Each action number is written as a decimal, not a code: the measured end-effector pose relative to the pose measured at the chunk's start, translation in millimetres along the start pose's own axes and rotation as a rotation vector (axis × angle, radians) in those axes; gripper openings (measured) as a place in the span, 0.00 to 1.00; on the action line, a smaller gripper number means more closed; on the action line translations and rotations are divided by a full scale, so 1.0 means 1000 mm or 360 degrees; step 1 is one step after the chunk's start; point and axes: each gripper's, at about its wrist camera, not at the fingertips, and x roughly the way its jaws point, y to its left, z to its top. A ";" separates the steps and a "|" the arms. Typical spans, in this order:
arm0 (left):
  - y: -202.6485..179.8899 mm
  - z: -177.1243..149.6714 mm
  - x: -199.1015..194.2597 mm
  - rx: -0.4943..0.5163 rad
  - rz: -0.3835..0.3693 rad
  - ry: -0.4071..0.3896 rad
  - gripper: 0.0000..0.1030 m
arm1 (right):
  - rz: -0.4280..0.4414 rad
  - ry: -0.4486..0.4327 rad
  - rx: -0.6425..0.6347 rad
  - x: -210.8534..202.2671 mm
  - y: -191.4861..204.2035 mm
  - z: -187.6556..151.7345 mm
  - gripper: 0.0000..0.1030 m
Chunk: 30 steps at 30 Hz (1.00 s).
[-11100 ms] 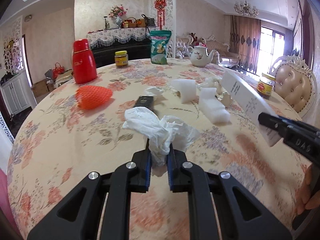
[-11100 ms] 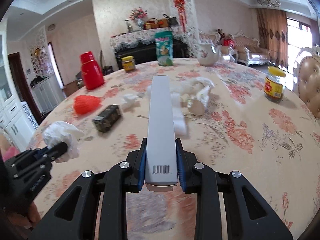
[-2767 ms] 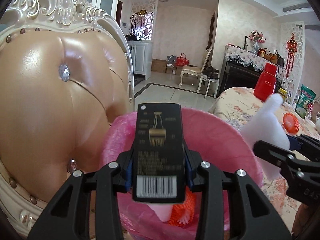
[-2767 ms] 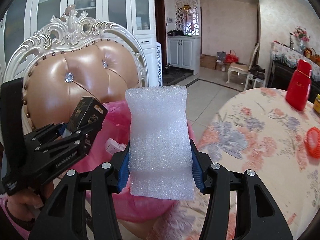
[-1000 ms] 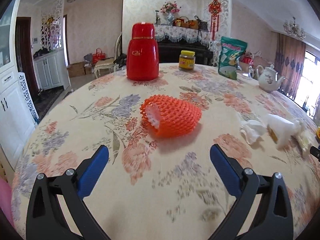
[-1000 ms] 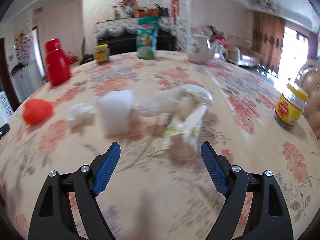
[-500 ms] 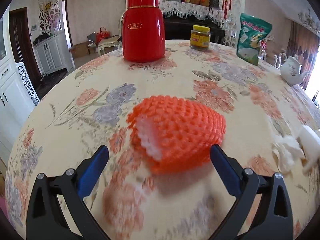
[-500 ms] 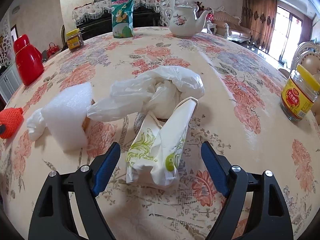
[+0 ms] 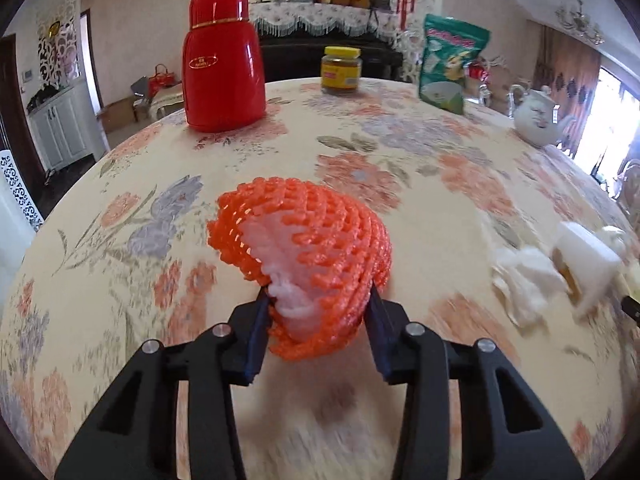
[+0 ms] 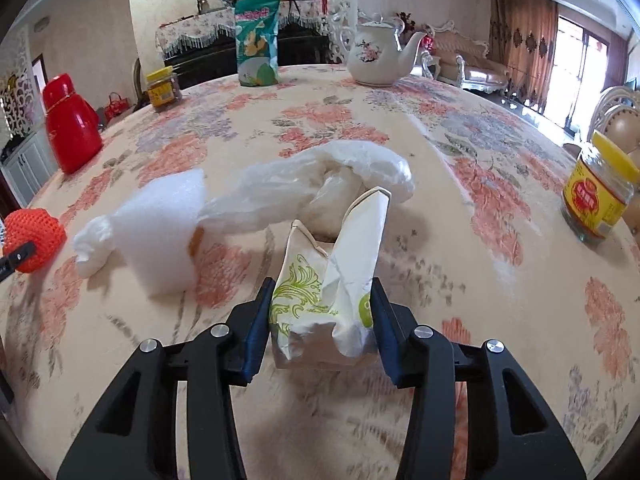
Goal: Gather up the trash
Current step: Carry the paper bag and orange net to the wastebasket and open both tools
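Note:
An orange foam fruit net (image 9: 312,256) lies on the flowered tablecloth (image 9: 400,152). My left gripper (image 9: 316,328) is shut on its near end, the blue pads pressing both sides. My right gripper (image 10: 320,320) is shut on a crumpled white and green paper bag (image 10: 332,280). Behind the bag lie a white plastic bag (image 10: 320,184) and a white foam block (image 10: 164,228) with a tissue wad (image 10: 92,244). The fruit net also shows at the left edge of the right wrist view (image 10: 36,232).
A red thermos (image 9: 222,60), a yellow-lidded jar (image 9: 341,70), a green snack bag (image 9: 450,62) and a white teapot (image 10: 378,54) stand at the far side. Another jar (image 10: 598,198) stands at the right. Chairs stand beyond the right edge.
Both grippers moved forward and closed: the left one onto the orange fruit net, the right one onto the paper bag. Both were open half a second ago.

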 end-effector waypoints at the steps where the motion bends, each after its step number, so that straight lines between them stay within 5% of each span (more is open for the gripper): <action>1: -0.002 -0.005 -0.009 0.0013 0.0000 -0.0019 0.40 | 0.0009 -0.0002 -0.0002 -0.004 0.001 -0.003 0.43; 15: -0.038 -0.102 -0.152 0.0020 -0.0095 -0.0288 0.40 | 0.0199 -0.0102 -0.0102 -0.104 0.041 -0.081 0.43; 30: -0.053 -0.191 -0.237 0.0060 -0.0140 -0.0332 0.41 | 0.0419 -0.0160 -0.0202 -0.179 0.085 -0.149 0.43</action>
